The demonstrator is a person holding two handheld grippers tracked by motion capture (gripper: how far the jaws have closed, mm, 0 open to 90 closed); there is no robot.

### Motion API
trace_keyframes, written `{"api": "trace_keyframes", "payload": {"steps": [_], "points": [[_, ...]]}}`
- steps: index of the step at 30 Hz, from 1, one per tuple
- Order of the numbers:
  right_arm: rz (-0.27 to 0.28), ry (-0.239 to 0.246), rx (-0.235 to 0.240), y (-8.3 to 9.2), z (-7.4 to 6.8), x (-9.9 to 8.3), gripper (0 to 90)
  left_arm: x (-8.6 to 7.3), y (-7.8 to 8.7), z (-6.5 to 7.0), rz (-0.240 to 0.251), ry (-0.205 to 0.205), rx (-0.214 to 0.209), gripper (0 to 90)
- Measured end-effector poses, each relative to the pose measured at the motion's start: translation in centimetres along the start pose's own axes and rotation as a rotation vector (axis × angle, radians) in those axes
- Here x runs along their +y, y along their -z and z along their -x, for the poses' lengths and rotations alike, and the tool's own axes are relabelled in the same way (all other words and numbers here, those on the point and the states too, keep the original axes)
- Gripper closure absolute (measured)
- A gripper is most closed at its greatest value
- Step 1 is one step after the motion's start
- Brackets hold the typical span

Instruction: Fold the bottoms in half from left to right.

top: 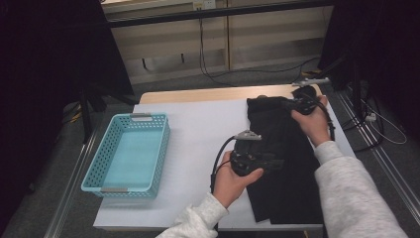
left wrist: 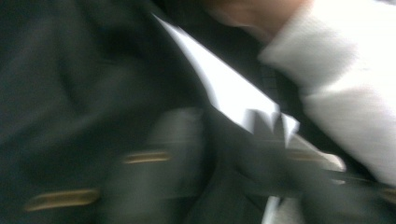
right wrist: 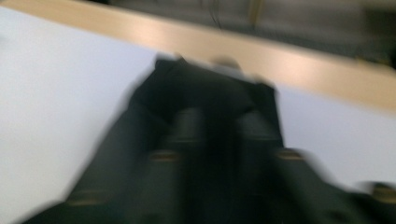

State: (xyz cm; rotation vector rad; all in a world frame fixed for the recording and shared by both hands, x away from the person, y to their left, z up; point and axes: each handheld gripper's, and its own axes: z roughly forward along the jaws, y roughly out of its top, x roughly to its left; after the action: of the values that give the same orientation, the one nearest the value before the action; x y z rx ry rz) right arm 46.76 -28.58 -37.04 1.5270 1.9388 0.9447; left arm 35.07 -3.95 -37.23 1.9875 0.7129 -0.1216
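A black garment (top: 282, 163) lies on the right half of the white sheet (top: 198, 134) that covers the table (top: 198, 94), running from the far edge almost to the near edge. It looks folded lengthwise, with a long crease down its middle.

The left gripper (top: 262, 162) rests over the garment's left edge about halfway along, held in the person's left hand (top: 233, 181). In the left gripper view the picture is badly blurred: dark cloth (left wrist: 70, 93) takes up the left side, a wedge of white sheet (left wrist: 224, 88) cuts through the middle, and a pale sleeve (left wrist: 345, 84) shows at the right. The jaws appear parted somewhat, but whether cloth sits between them cannot be told.

The right gripper (top: 302, 101) is at the garment's far right corner, held in the right hand (top: 312, 124). In the right gripper view, also blurred, the jaws stand a narrow way apart over the black cloth (right wrist: 205, 88), with the tan table edge (right wrist: 299, 60) beyond. Whether they pinch the cloth cannot be told.

A turquoise basket (top: 163, 144) sits on the left part of the sheet, well apart from the garment.
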Motion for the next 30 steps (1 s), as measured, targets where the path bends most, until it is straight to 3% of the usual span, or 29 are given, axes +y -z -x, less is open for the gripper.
{"api": "trace_keyframes", "payload": {"steps": [1,2,4,6,9,12,15,17,19,22,25,30], "points": [[-0.021,-0.005,-0.019,0.2,0.6,-0.5,60.4,-0.2,0.1,-0.4,-0.001,-0.008,0.026,35.0],[-0.001,0.004,-0.024,0.4,0.8,-1.2,60.9,-0.5,0.2,-0.8,-0.004,-0.014,0.046,33.6],[0.017,-0.005,-0.006,0.8,0.9,-2.5,56.1,-1.2,0.7,-2.0,-0.015,-0.012,0.094,26.6],[-0.009,0.013,0.006,1.0,0.6,-3.6,51.6,-2.0,1.5,-3.3,-0.033,0.002,0.132,20.0],[0.0,0.04,0.047,1.7,-0.3,-5.0,48.9,-3.2,2.5,-5.0,-0.055,0.002,0.179,17.3],[-0.021,0.12,0.042,2.1,-1.8,-6.2,42.7,-4.2,3.6,-6.6,-0.074,0.0,0.218,15.3],[-0.013,0.148,0.049,2.7,-2.7,-7.3,41.4,-5.0,4.6,-7.8,-0.066,-0.003,0.25,14.2],[-0.008,0.139,0.068,3.0,-3.1,-8.1,40.4,-5.4,5.2,-8.5,-0.069,-0.003,0.267,13.5],[-0.004,0.147,0.048,3.5,-3.4,-8.9,39.1,-5.8,5.7,-9.0,-0.073,-0.017,0.287,13.0],[0.004,0.143,0.062,4.1,-3.7,-10.1,38.2,-6.3,6.4,-9.8,-0.083,-0.01,0.299,11.7],[-0.002,0.187,0.065,4.8,-4.3,-11.2,34.8,-6.8,7.0,-10.5,-0.084,0.0,0.319,11.3],[0.005,0.133,0.078,5.8,-4.0,-13.2,35.9,-7.2,7.4,-10.9,-0.092,0.004,0.341,10.5]]}}
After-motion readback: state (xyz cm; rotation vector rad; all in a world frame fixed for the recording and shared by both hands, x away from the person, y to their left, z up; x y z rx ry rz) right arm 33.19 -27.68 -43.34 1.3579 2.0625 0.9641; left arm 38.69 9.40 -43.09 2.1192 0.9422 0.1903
